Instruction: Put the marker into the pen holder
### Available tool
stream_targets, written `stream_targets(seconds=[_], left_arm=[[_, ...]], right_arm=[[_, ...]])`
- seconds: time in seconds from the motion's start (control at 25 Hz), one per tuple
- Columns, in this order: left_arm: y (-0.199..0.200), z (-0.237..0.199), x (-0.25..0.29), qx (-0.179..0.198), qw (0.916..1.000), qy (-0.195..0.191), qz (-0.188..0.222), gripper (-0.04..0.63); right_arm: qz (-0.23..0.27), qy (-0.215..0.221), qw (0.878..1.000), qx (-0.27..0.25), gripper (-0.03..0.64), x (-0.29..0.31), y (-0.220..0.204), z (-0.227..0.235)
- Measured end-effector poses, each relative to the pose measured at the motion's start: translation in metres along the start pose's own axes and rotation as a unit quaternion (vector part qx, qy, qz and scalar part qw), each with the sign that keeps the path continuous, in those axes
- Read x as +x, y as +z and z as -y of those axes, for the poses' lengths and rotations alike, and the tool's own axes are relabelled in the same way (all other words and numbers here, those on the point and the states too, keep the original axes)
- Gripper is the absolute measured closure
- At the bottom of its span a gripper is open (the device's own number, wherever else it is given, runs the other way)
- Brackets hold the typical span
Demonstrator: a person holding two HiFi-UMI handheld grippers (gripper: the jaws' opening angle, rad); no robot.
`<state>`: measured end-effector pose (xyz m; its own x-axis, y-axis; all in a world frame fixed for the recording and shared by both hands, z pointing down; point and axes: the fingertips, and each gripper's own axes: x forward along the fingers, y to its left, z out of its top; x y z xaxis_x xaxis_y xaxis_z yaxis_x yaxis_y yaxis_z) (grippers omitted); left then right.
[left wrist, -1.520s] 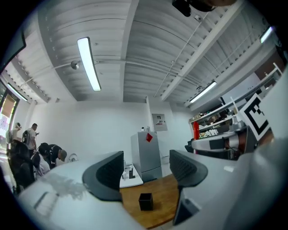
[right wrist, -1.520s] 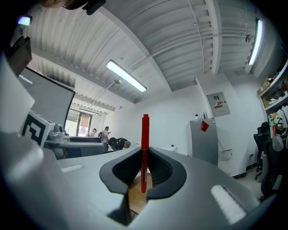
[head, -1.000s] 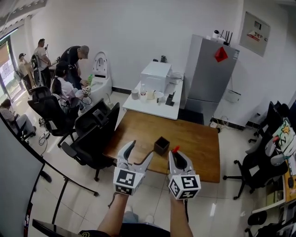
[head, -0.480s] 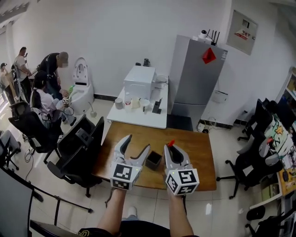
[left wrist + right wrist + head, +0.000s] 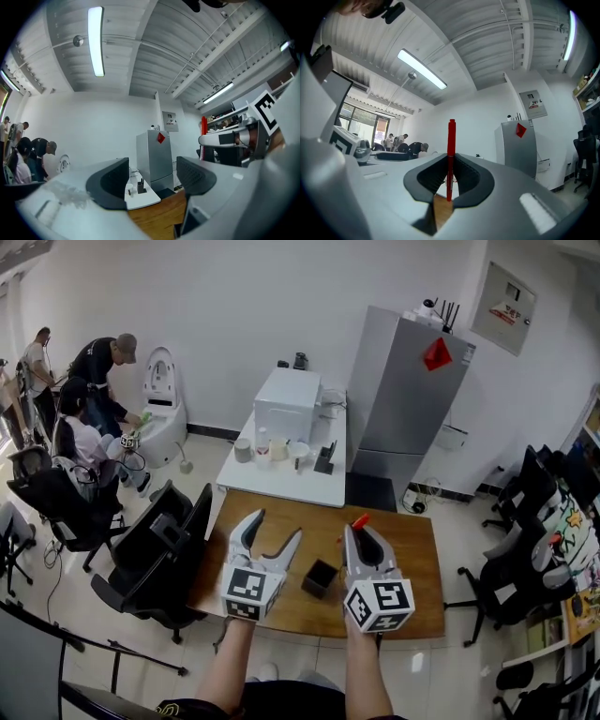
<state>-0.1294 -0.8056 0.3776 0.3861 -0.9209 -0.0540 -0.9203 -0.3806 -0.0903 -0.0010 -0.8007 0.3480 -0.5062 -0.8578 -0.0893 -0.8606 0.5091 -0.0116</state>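
A red marker point(image 5: 451, 159) stands upright between the pads of my right gripper point(image 5: 449, 180), which is shut on it; its red cap point(image 5: 359, 520) pokes above the same gripper point(image 5: 363, 542) in the head view. The black square pen holder point(image 5: 320, 577) sits on the brown wooden table point(image 5: 412, 568), between my two grippers and a little nearer than their tips. My left gripper point(image 5: 271, 535) is open with nothing in it, its dark pads point(image 5: 112, 180) wide apart in the left gripper view.
A white table point(image 5: 281, 486) with a white box and small items stands behind the brown one, beside a grey fridge point(image 5: 405, 395). Black office chairs point(image 5: 155, 559) stand at the left and right. People point(image 5: 103, 371) work at the far left.
Both grippers have moved forward over the brown table with the marker still held. The pen holder now lies between them, closer to me than before.
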Motion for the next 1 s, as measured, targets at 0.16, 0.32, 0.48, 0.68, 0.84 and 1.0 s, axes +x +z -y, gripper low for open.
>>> stream_targets(seconds=[0.16, 0.32, 0.48, 0.68, 0.84, 1.0], left_arm=[[-0.004, 0.000, 0.014, -0.002, 1.0000, 0.000, -0.007, 0.276], [0.003, 0.000, 0.025, -0.004, 0.9999, 0.007, -0.006, 0.278], [-0.006, -0.001, 0.031, -0.008, 0.9997, 0.018, -0.012, 0.284], [-0.027, -0.002, 0.031, -0.012, 0.9988, 0.031, -0.037, 0.284], [-0.039, 0.004, 0.033, -0.011, 0.9980, 0.031, -0.054, 0.285], [-0.069, 0.011, 0.038, -0.016, 0.9961, 0.026, -0.083, 0.290]], right_arm=[[-0.025, 0.009, 1.000, 0.000, 0.578, 0.019, -0.025, 0.013], [-0.064, 0.029, 0.997, 0.022, 0.578, 0.036, -0.071, 0.026], [-0.096, 0.039, 0.994, 0.046, 0.578, 0.052, -0.123, 0.036], [-0.151, 0.036, 0.987, 0.050, 0.578, 0.049, -0.204, 0.046], [-0.180, 0.037, 0.981, 0.066, 0.578, 0.041, -0.250, 0.051], [-0.193, 0.034, 0.978, 0.073, 0.578, 0.037, -0.271, 0.057]])
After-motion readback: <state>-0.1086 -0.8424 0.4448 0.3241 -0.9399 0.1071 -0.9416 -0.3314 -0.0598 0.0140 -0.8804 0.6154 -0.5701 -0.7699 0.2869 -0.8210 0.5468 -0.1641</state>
